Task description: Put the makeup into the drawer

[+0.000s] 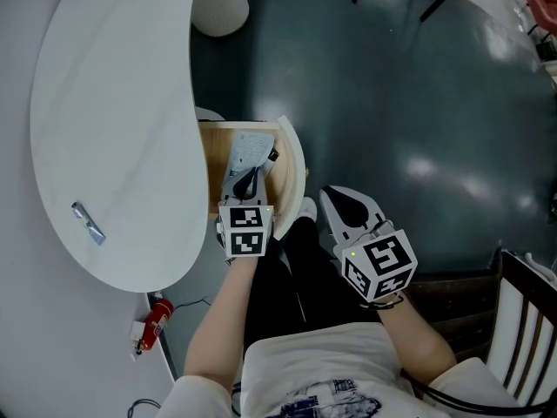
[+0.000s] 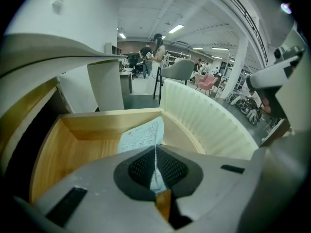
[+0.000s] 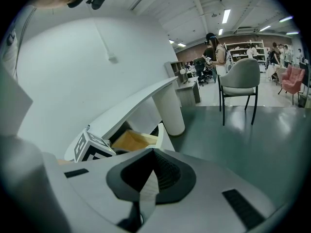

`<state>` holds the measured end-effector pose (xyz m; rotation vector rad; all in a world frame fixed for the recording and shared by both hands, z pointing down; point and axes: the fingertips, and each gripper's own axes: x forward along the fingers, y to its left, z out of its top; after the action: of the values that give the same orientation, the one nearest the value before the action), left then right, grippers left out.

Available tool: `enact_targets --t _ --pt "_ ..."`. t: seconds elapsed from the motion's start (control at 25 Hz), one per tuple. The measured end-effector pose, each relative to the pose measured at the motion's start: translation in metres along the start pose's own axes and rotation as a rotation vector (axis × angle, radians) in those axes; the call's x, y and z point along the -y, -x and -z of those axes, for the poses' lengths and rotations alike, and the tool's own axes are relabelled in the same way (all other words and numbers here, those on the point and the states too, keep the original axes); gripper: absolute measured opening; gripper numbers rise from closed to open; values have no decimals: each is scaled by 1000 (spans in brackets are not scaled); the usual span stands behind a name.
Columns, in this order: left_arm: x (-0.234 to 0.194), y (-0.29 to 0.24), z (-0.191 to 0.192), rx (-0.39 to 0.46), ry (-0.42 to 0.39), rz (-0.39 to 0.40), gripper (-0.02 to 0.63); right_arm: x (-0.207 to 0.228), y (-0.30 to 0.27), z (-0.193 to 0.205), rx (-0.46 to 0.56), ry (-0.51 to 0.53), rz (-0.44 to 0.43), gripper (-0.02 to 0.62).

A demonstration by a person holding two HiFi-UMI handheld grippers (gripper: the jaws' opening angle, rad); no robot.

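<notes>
The head view looks steeply down on the open drawer (image 1: 211,171) under the desk (image 1: 113,120). The left gripper view sits close above the drawer, facing into it. The right gripper view sees the drawer from farther back.

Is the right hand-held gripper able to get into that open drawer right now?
Probably not easily: the left hand-held gripper, shut on a pale packet, hangs over the narrow drawer, and its curved front stands between.

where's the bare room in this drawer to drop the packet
The drawer has bare wooden floor wherever it shows, widest between its side wall and the packet in the left gripper. Tightest by the ribbed front, right of the packet.
</notes>
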<state>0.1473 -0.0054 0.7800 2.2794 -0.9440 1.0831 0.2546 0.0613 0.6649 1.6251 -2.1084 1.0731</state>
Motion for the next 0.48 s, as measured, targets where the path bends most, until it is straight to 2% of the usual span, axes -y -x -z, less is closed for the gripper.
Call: enact_targets --t 0.32,0.48 --pt "-3 -15 12 -54 25 17 50 3 -4 4 -11 0 -6 20" --pt "-2 -21 15 -76 -2 14 50 7 -6 6 -19 3 -11 20"
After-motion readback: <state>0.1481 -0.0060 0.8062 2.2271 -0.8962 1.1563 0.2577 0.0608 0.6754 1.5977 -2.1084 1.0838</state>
